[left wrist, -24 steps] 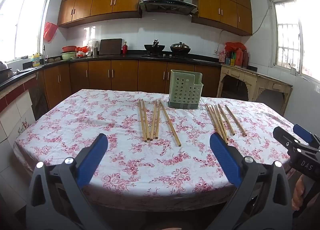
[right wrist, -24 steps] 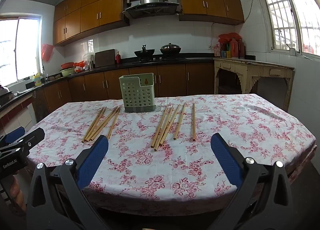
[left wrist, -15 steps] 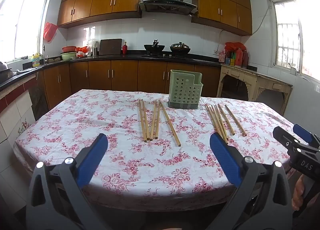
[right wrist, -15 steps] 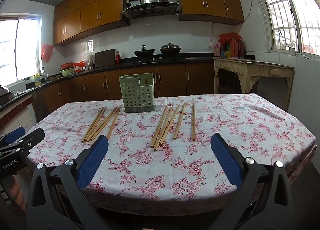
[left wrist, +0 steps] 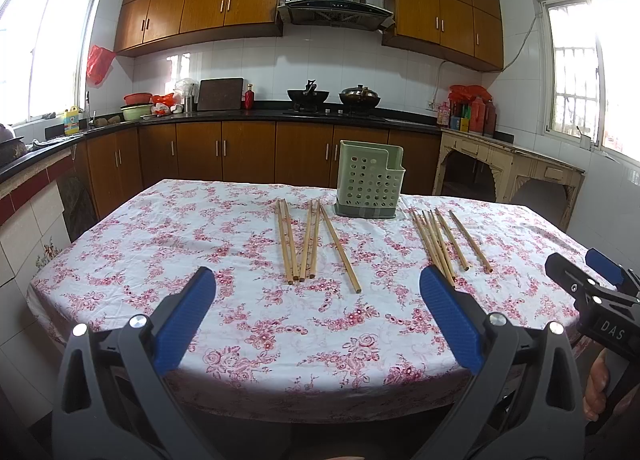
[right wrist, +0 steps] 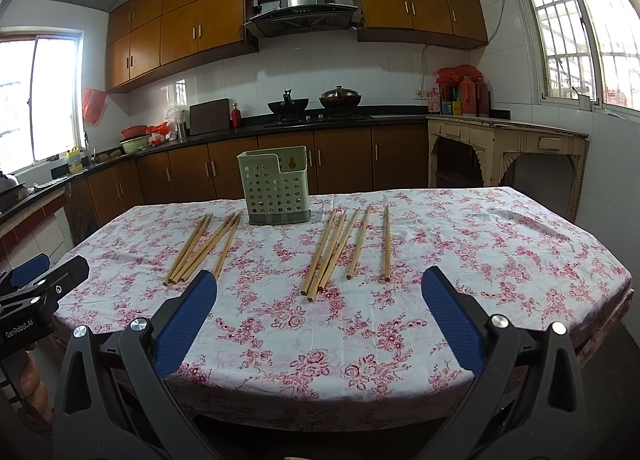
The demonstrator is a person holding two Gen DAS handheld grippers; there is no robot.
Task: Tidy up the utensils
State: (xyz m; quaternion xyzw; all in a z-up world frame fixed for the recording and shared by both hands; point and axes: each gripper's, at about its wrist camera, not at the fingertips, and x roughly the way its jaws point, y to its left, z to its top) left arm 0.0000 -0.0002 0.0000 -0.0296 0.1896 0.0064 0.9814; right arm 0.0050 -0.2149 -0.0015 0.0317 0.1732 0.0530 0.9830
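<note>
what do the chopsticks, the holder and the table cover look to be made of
Chopsticks: likely bamboo or light wood, matte tan, plain round sticks.
Holder: looks like moulded plastic, pale green, smooth, with rows of round drain holes.
Table cover: thin cloth, white with a red rose print; it creases and drapes over the edge.

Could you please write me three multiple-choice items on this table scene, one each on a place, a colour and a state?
1. Where do the chopsticks lie?
A. inside the holder
B. on the tablecloth in two groups
C. on the counter

2. What colour is the utensil holder?
A. pale green
B. red
C. black

3. How do both grippers stand?
A. shut on chopsticks
B. shut and empty
C. open and empty

Answers:
1 B, a left group and a right group lie flat on the tablecloth.
2 A, the perforated utensil holder is pale green.
3 C, the left gripper and right gripper hold nothing between spread fingers.
</note>
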